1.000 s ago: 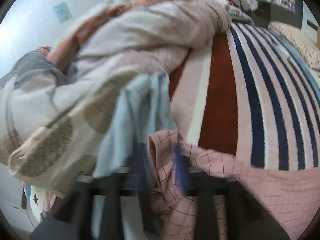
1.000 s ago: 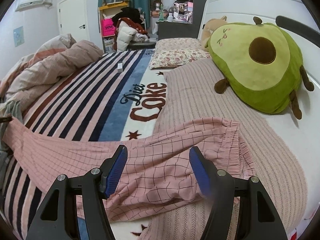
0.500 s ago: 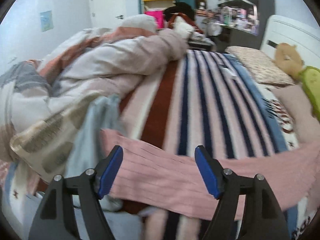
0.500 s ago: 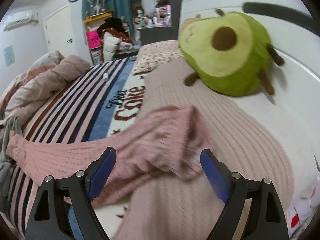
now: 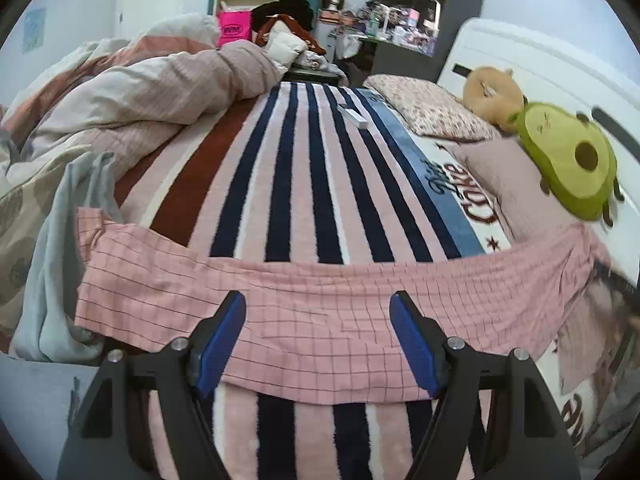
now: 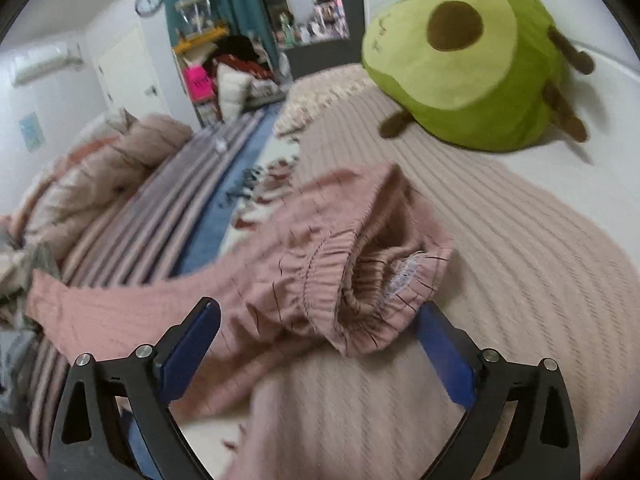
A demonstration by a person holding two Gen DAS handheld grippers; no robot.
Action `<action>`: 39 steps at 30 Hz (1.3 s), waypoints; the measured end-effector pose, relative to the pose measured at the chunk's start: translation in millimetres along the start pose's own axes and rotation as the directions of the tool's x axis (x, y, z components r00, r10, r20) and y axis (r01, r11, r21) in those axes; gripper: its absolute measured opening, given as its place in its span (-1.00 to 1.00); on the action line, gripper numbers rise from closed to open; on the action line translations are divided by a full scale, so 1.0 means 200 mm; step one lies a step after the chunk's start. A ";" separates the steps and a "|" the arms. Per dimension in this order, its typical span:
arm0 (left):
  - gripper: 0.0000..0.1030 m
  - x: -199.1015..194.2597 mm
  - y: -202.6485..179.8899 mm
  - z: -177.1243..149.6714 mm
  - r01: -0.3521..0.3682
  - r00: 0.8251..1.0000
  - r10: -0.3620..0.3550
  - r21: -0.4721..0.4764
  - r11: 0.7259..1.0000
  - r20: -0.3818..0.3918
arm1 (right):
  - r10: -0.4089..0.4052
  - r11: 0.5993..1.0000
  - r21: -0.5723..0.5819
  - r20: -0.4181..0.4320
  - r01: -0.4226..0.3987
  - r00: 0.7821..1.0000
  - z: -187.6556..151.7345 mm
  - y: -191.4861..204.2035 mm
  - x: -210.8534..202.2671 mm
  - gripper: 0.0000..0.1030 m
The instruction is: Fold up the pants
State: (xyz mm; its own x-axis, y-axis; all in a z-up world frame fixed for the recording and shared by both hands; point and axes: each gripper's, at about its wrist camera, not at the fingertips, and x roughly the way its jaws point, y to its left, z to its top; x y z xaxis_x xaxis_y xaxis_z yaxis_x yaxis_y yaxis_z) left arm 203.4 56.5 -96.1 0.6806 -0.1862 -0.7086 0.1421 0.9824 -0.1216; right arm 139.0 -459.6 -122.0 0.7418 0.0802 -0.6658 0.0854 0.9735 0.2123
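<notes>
1. The pink checked pants (image 5: 320,320) are lying stretched across the bed, running from the left side over the striped blanket (image 5: 304,184) to the right side, where their end is resting on the ribbed pink cover (image 6: 500,264).
2. In the right wrist view the elastic waistband (image 6: 352,280) is bunching up and gaping open, with a white label showing inside it.
3. In the left wrist view the leg end of the pants is lying flat beside a pale blue-grey garment (image 5: 52,264) at the bed's left edge.
4. The left gripper (image 5: 318,340) is hovering over the middle of the pants with its blue pads standing apart, released and grasping nothing.
5. The right gripper (image 6: 316,356) is pointing down at the waistband; its jaws are opening wide, the bunched waistband is sitting between them, and the pads are not pressing on it as far as the blurred picture shows.
6. A crumpled duvet (image 5: 132,92) is lying heaped along the left of the bed.
7. A green avocado plush (image 6: 464,56) is leaning at the white headboard (image 5: 532,64), with a floral pillow (image 5: 428,108) and a tan plush toy (image 5: 494,96) just beside it.
8. A small white object (image 5: 354,117) is lying on the striped blanket, well apart from the pants.
</notes>
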 end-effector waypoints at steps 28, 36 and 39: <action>0.37 -0.30 -0.21 -0.02 -0.022 0.998 0.018 0.062 0.998 0.061 | 0.116 0.986 0.099 0.182 -0.136 0.976 -0.15 -0.13 -0.34 -0.87; 0.37 -0.29 -0.23 -0.03 -0.016 0.998 0.014 0.045 0.999 0.054 | 0.163 0.972 0.149 0.138 -0.184 0.977 -0.20 -0.15 -0.31 -0.36; 0.37 -0.28 -0.23 -0.04 -0.020 0.999 0.018 0.038 0.999 0.047 | 0.185 0.968 0.150 0.121 -0.202 0.975 -0.22 -0.13 -0.29 0.23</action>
State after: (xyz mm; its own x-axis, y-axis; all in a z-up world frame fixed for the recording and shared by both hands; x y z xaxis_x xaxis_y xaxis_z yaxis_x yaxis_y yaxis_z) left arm 153.3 21.5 -56.1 0.7163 -0.1693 -0.6769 0.1559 0.9844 -0.0813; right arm 64.3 -480.6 -120.5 0.8195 0.2324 -0.5239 0.0324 0.8939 0.4471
